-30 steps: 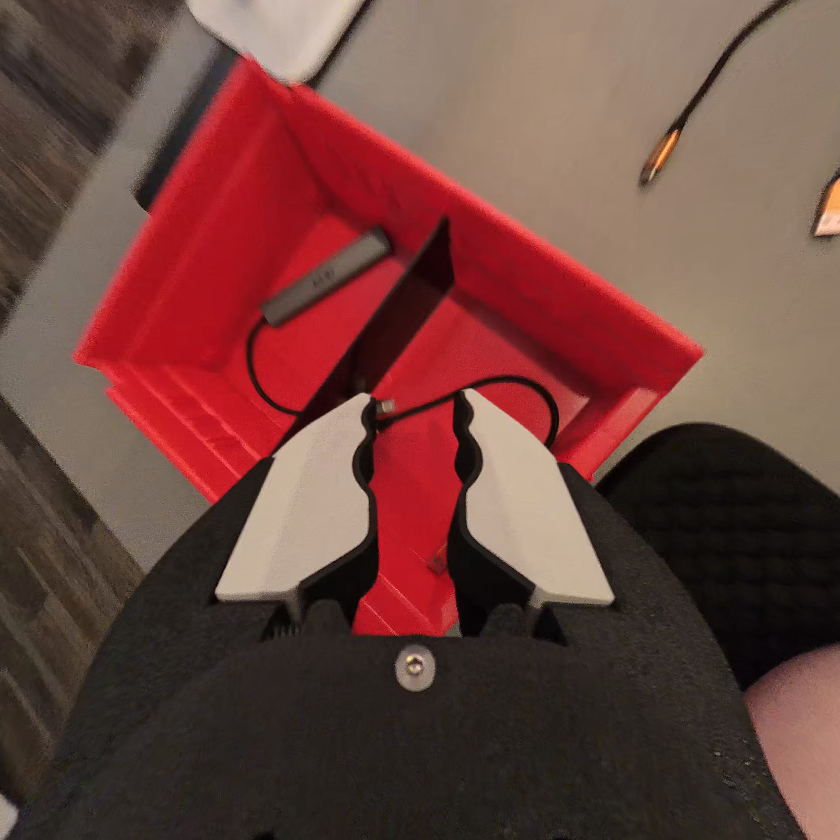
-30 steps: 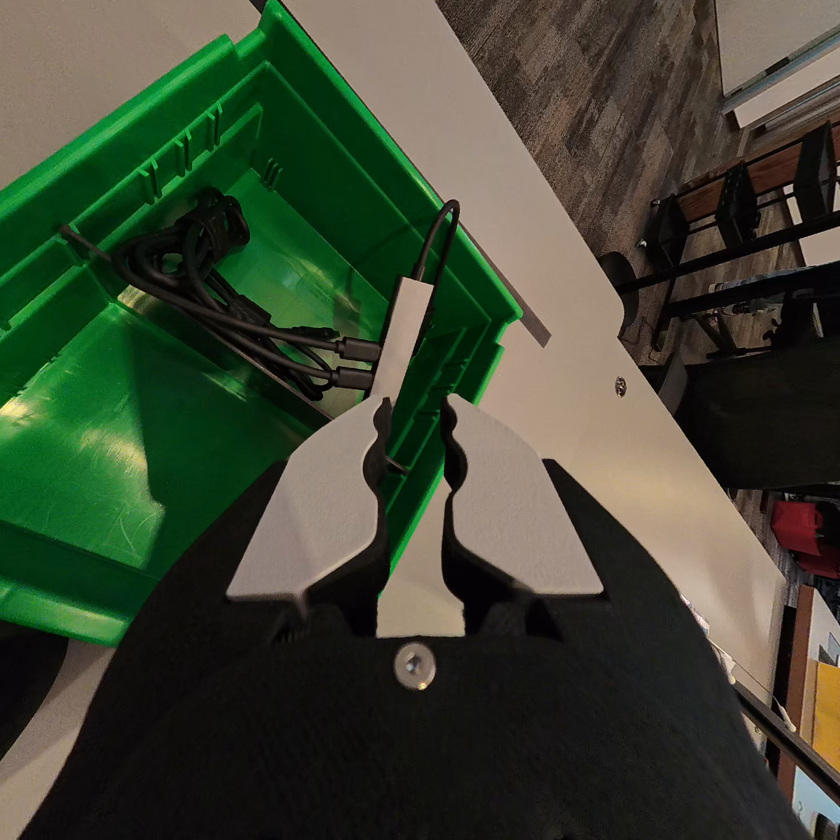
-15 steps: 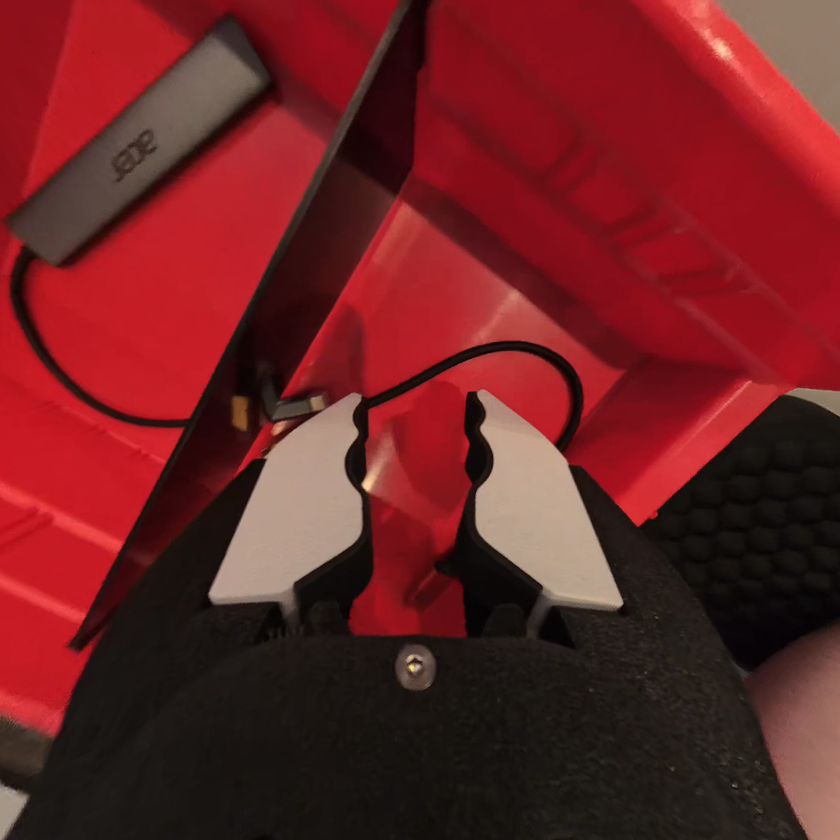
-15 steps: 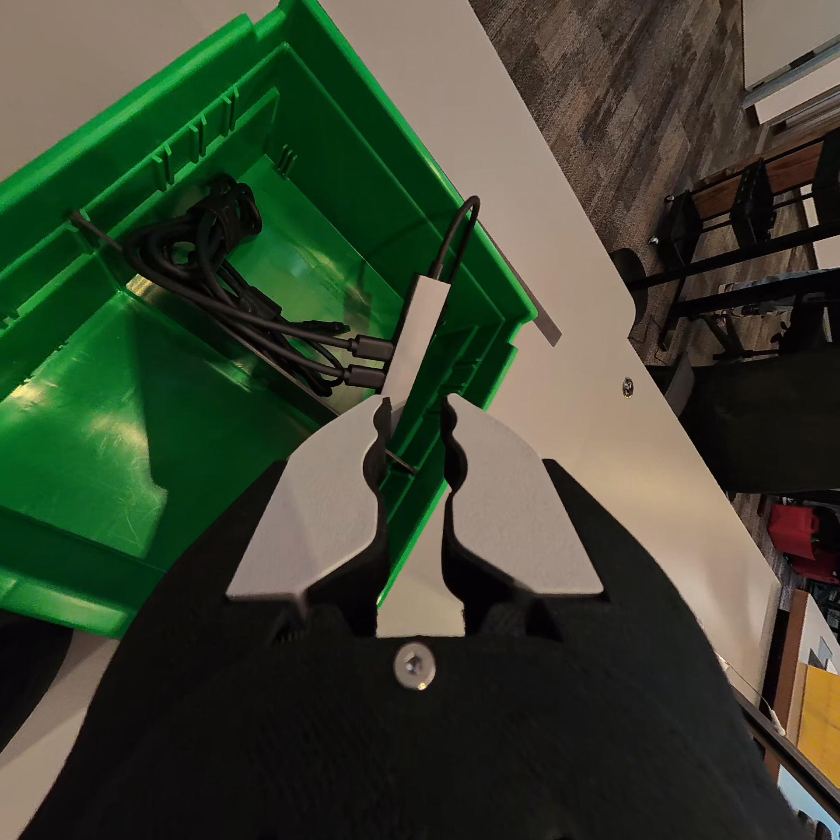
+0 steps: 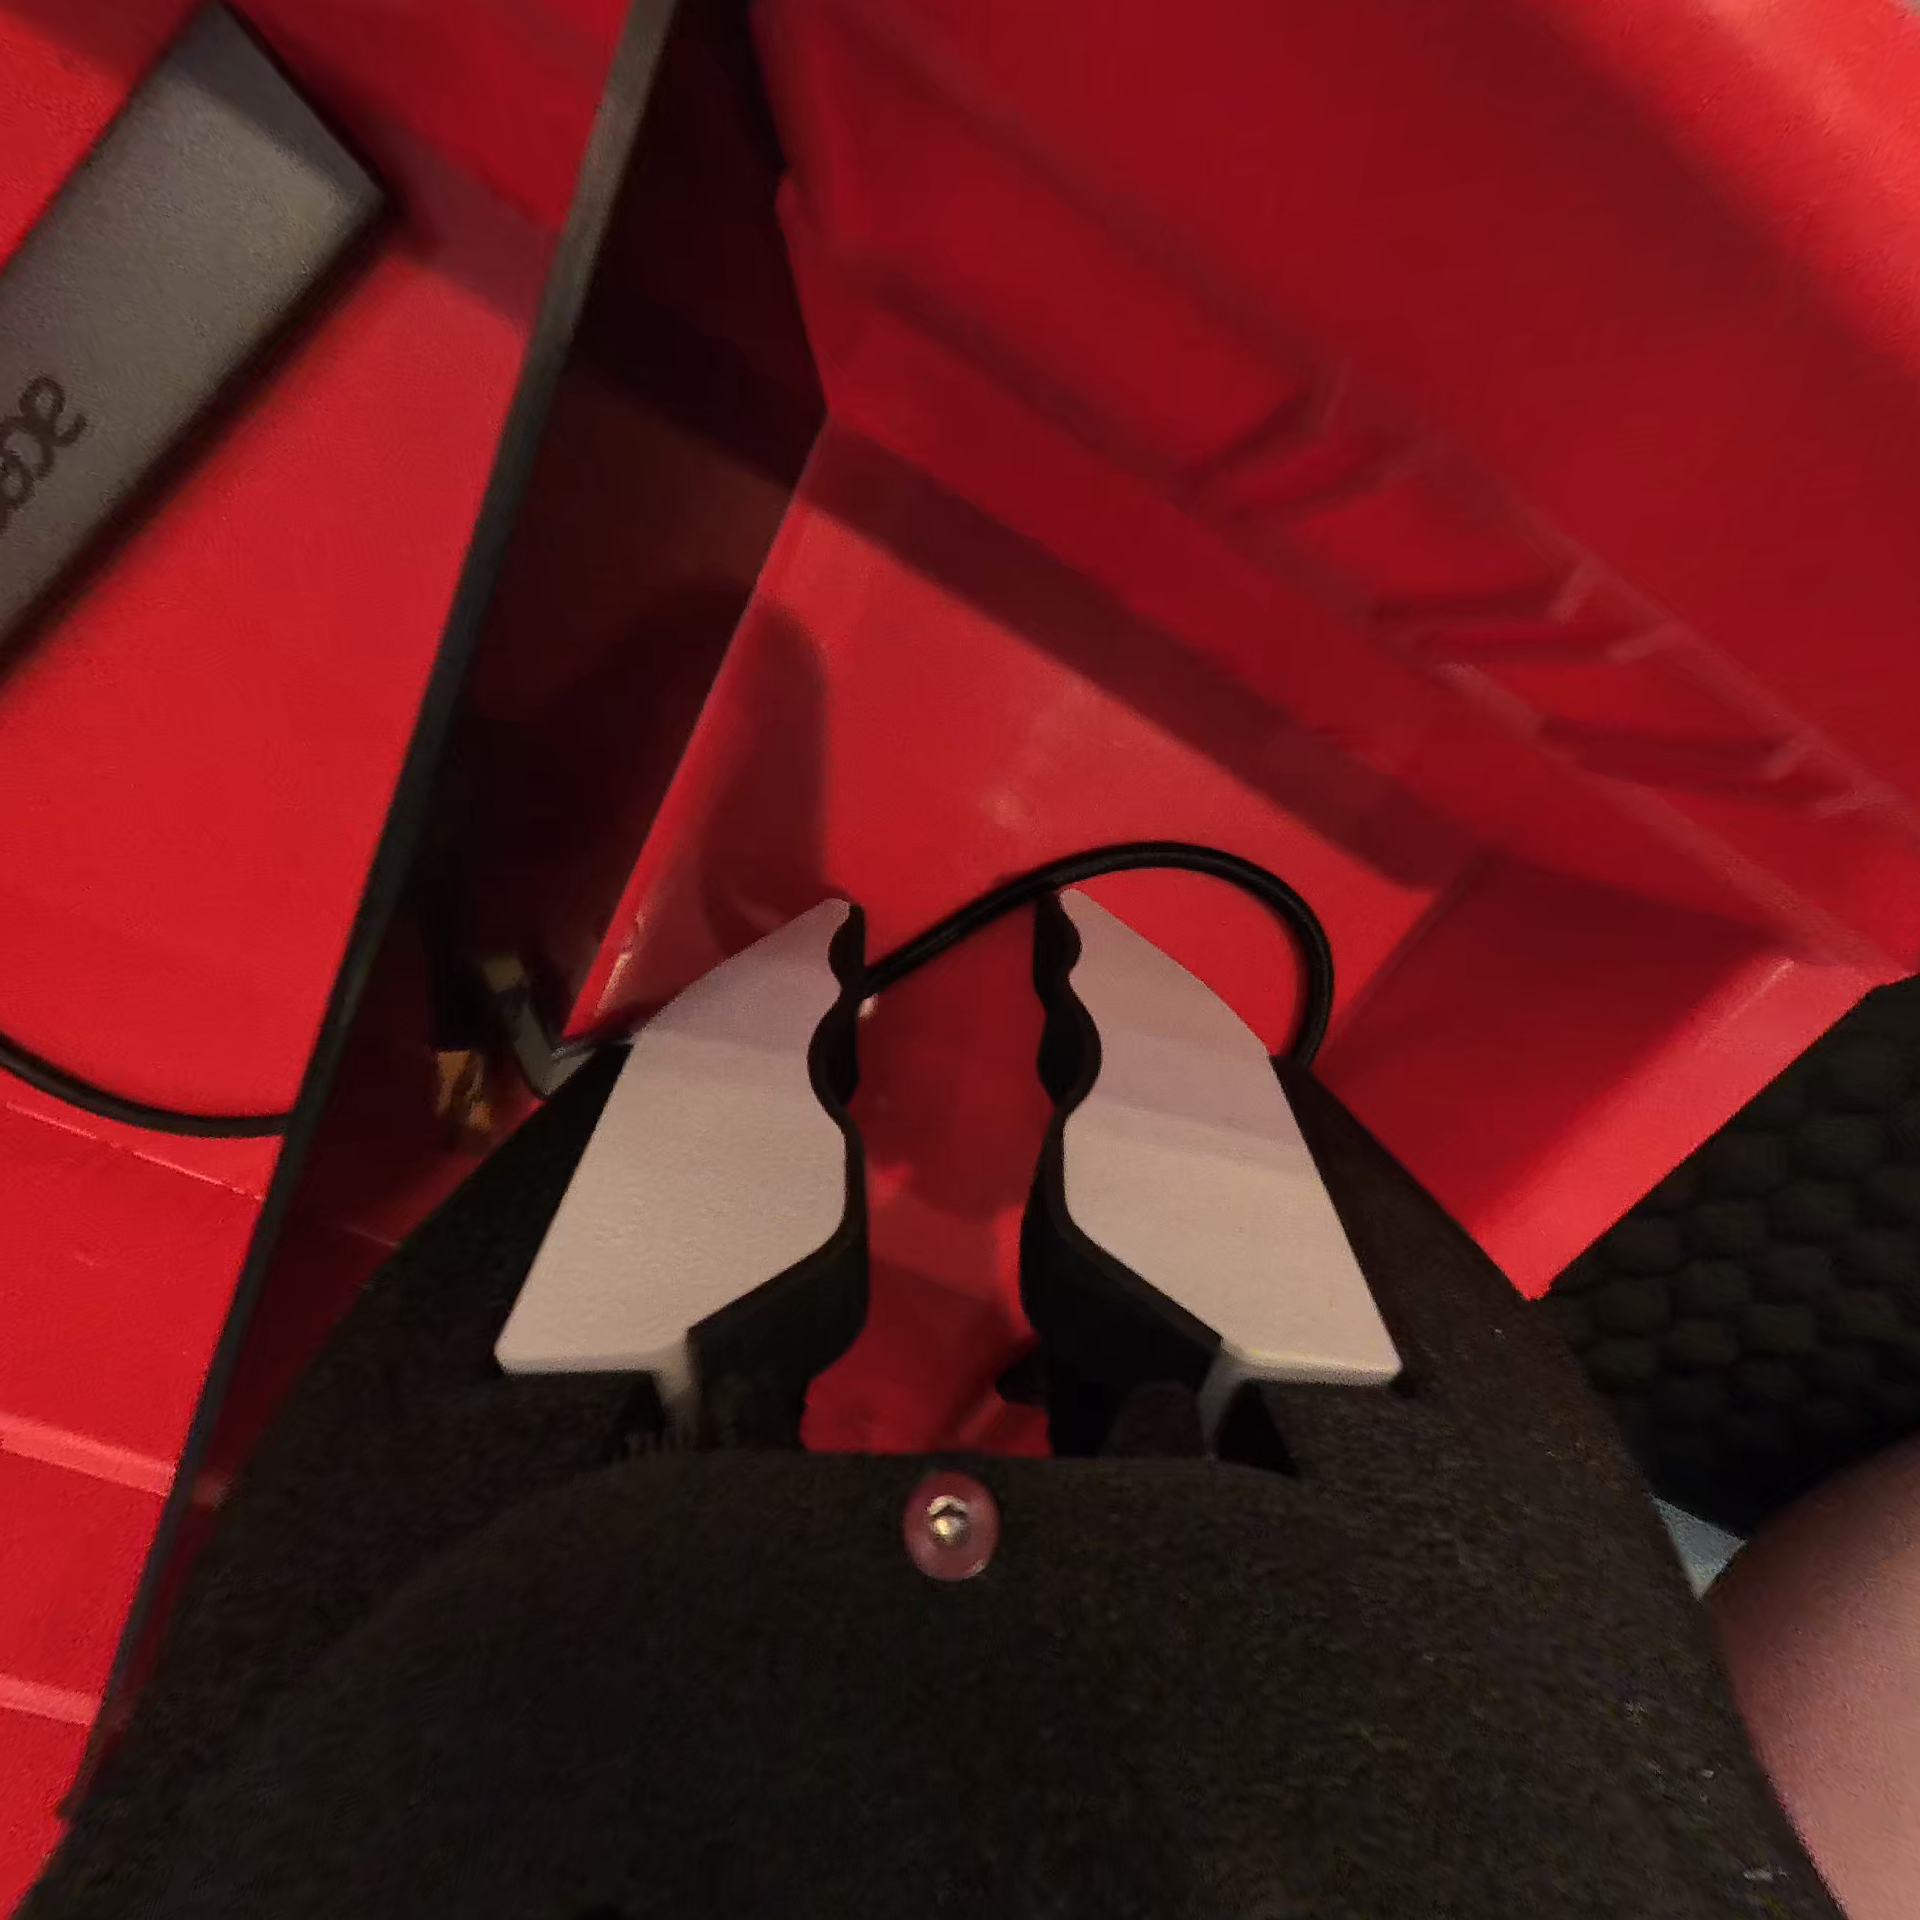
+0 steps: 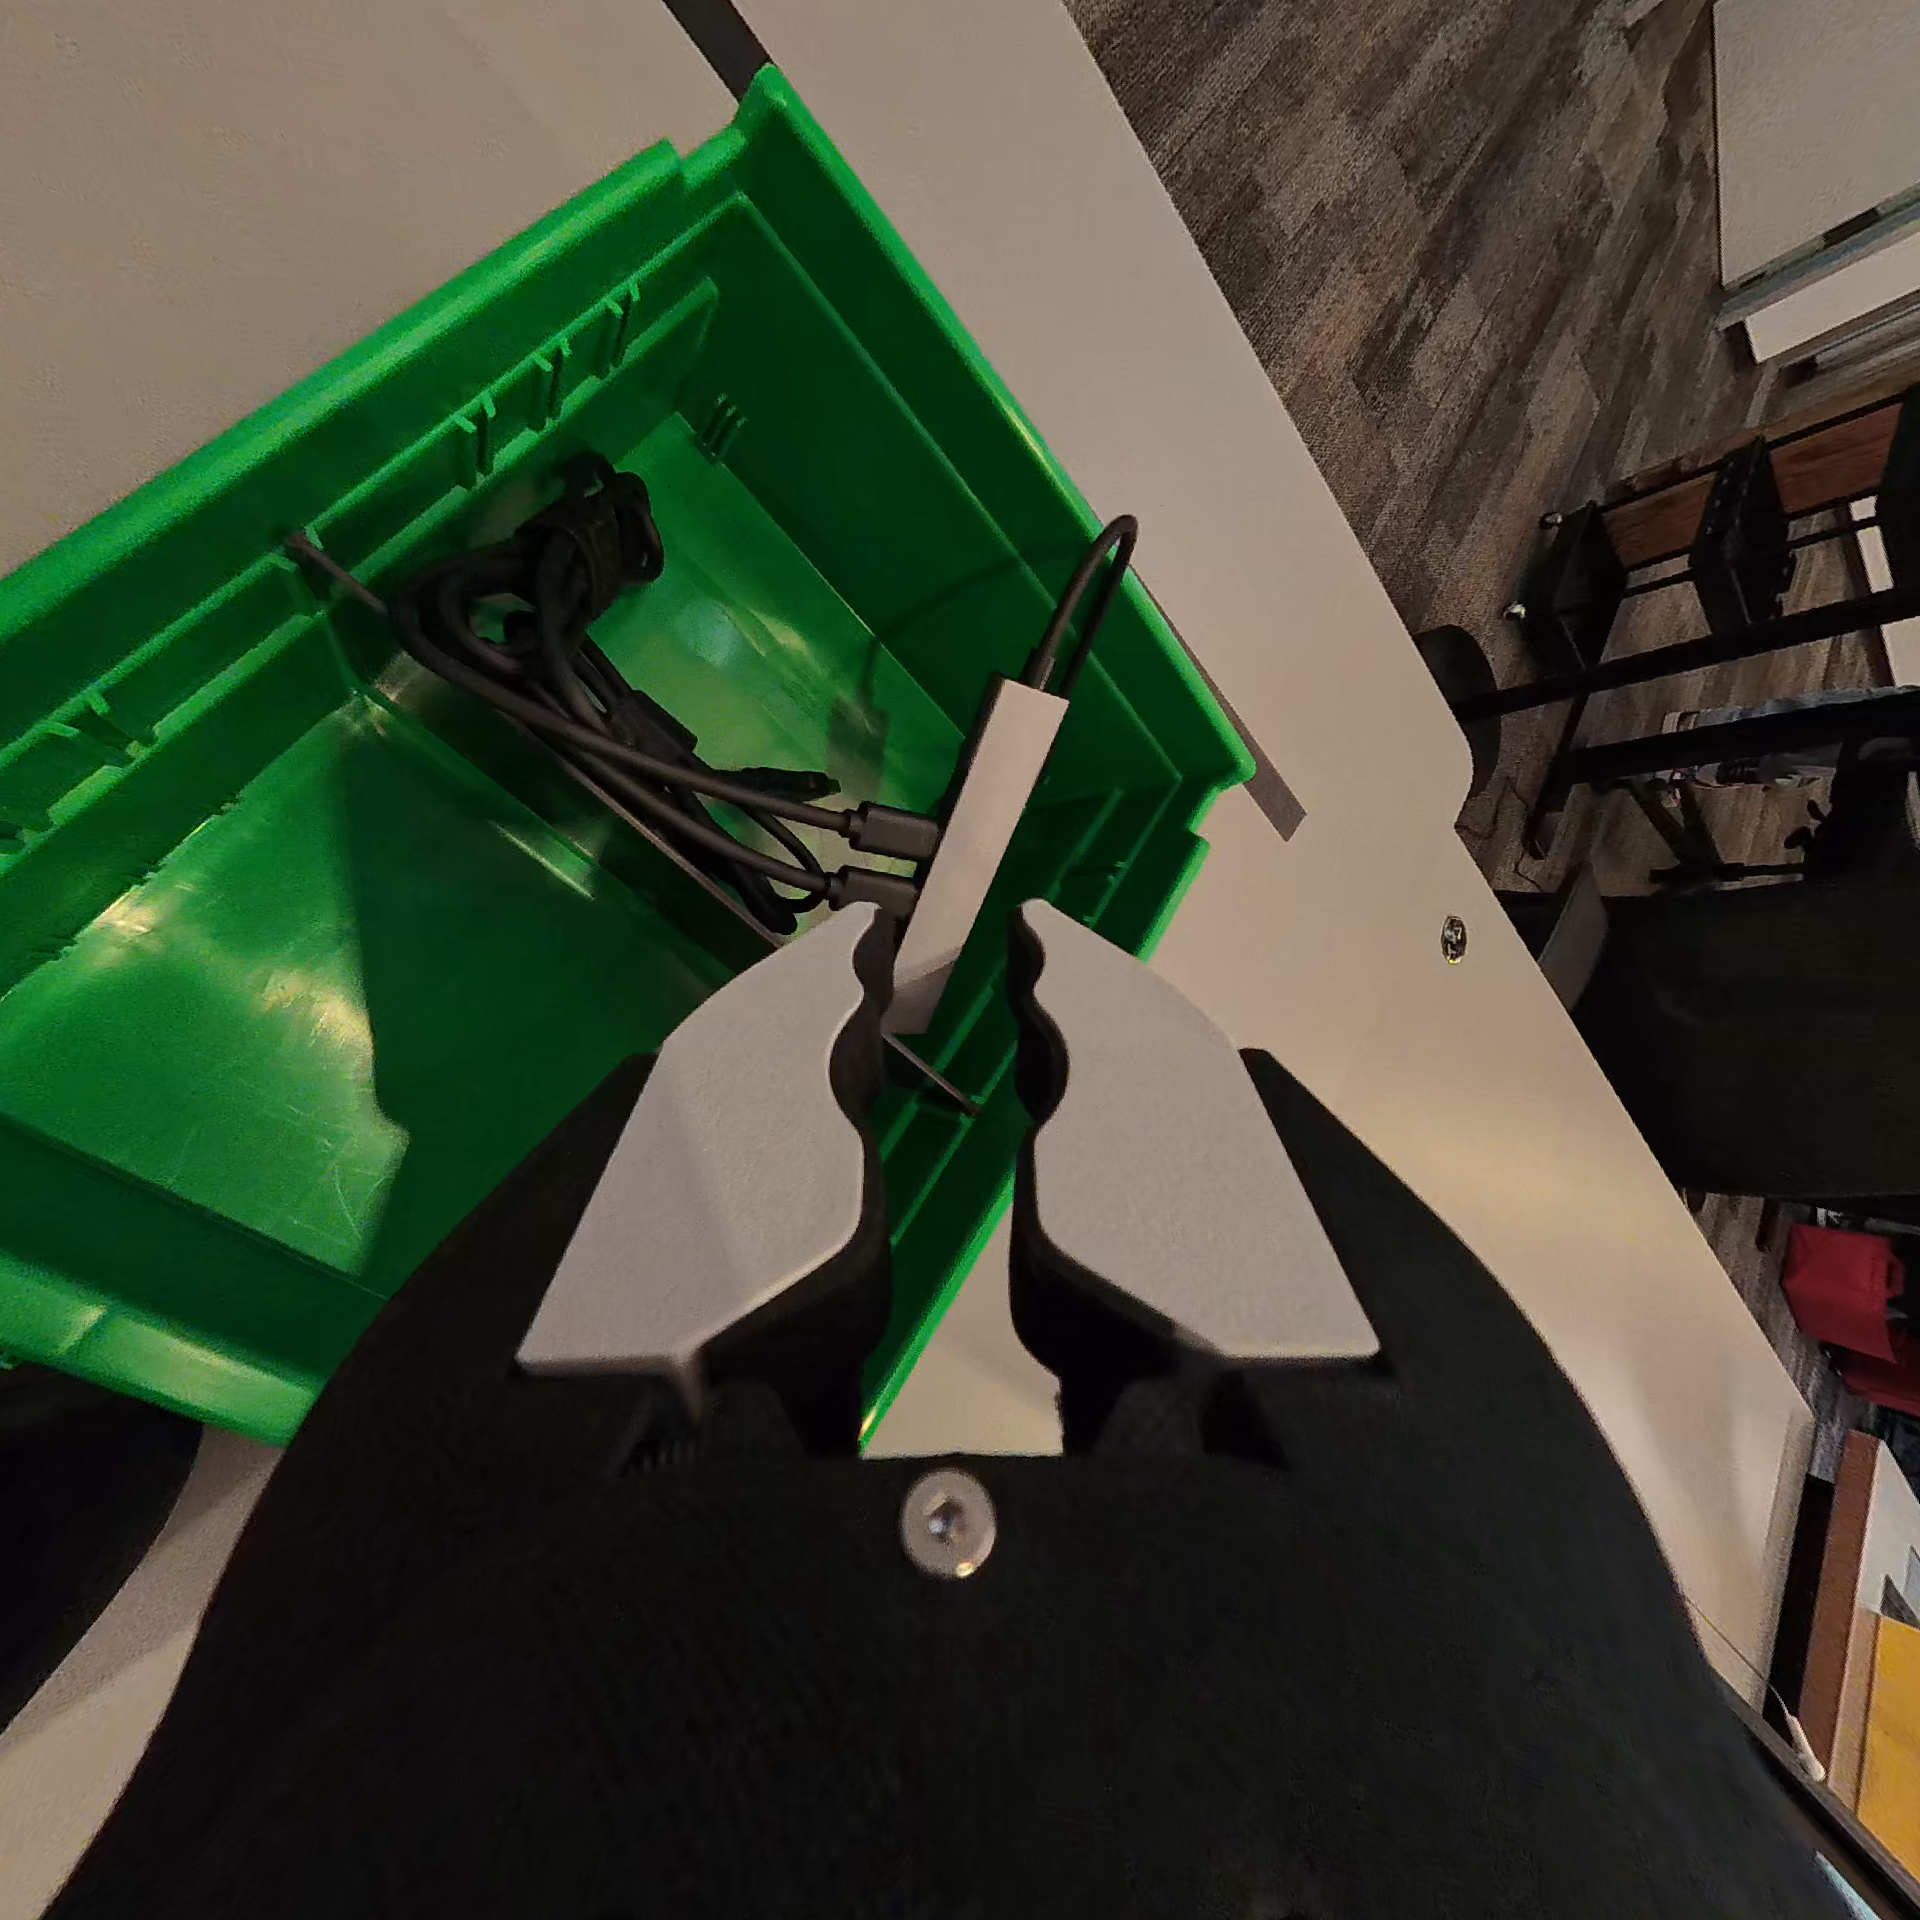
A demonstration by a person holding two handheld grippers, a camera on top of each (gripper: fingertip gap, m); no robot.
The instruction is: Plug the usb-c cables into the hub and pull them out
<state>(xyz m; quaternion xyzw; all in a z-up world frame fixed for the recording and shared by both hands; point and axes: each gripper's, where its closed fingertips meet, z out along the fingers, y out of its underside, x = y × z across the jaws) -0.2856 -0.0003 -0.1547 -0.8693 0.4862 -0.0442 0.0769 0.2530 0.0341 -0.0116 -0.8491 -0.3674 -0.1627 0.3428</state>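
Note:
In the left wrist view my left gripper (image 5: pixel 948 914) is open, low inside a red bin (image 5: pixel 1351 260). A thin black cable (image 5: pixel 1195 857) loops just past its fingertips and runs between them. The cable's plug (image 5: pixel 540 1049) lies by the black divider (image 5: pixel 499 520). A grey hub (image 5: pixel 166 312) lies in the other compartment. In the right wrist view my right gripper (image 6: pixel 945 914) is open over a green bin (image 6: pixel 260 935). A silver hub (image 6: pixel 987 821) leans on the bin's wall, its near end between my fingers. Two black cables (image 6: pixel 894 831) are plugged into it.
A bundle of black cables (image 6: pixel 561 582) lies at the back of the green bin. The green bin stands near the edge of a white table (image 6: pixel 1299 935), with floor and dark furniture (image 6: pixel 1714 582) beyond. A dark padded thing (image 5: pixel 1766 1195) shows right of the red bin. The left gripper's tips are roughly 55 cm from the right gripper's.
My left gripper has come down from above the red bin into its right compartment, close to the cable, and its jaws have narrowed a little. My right gripper has barely moved and stays open.

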